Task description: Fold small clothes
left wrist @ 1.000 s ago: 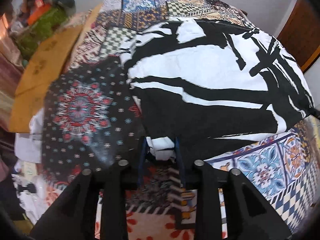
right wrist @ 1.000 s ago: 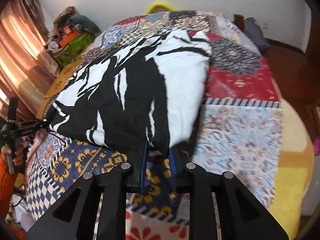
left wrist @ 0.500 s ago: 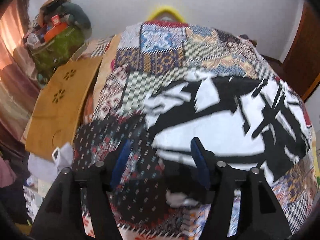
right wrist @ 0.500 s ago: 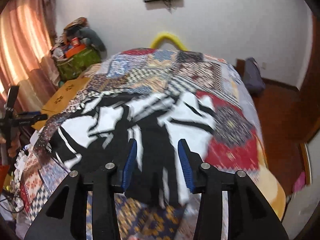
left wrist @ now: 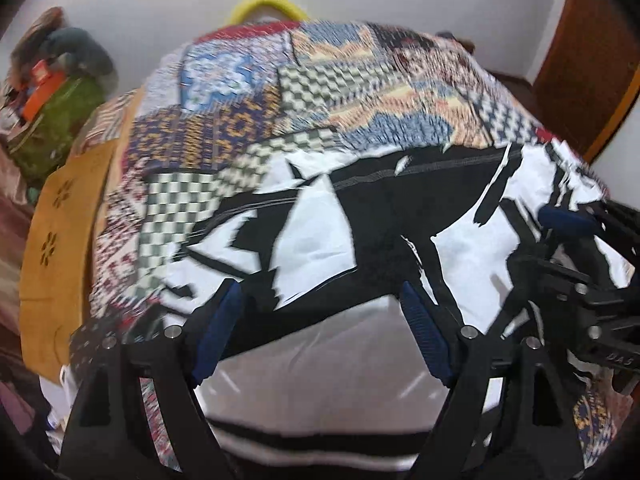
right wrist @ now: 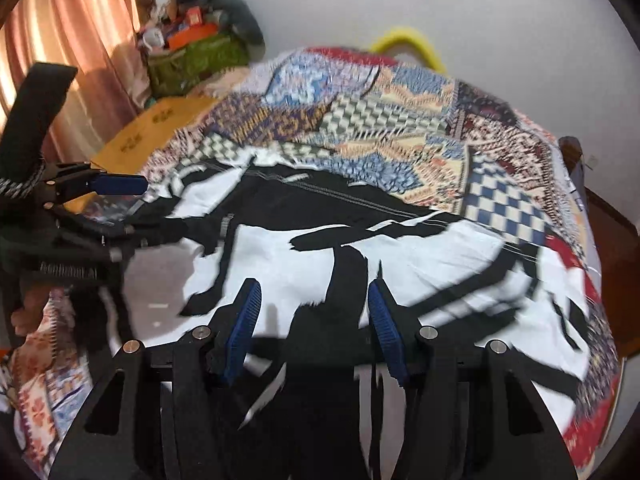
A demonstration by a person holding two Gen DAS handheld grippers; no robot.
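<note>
Both grippers are opening over the black-and-white garment (left wrist: 400,216): left gripper (left wrist: 320,332) spreading its blue pads wide, right gripper (right wrist: 314,326) parting too, neither pressing on the cloth lying beneath them. Released, then. That garment is lying spread flat across the patchwork bedspread (right wrist: 380,120), a yellow hoop (left wrist: 266,2) peeking out beyond the far edge.

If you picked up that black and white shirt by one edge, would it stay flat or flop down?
The black and white shirt would probably flop: it is thin cloth that lies in soft wrinkles on the patchwork bedspread. It looks light for its size. Its folded layers would likely slide apart if lifted by one edge.
</note>
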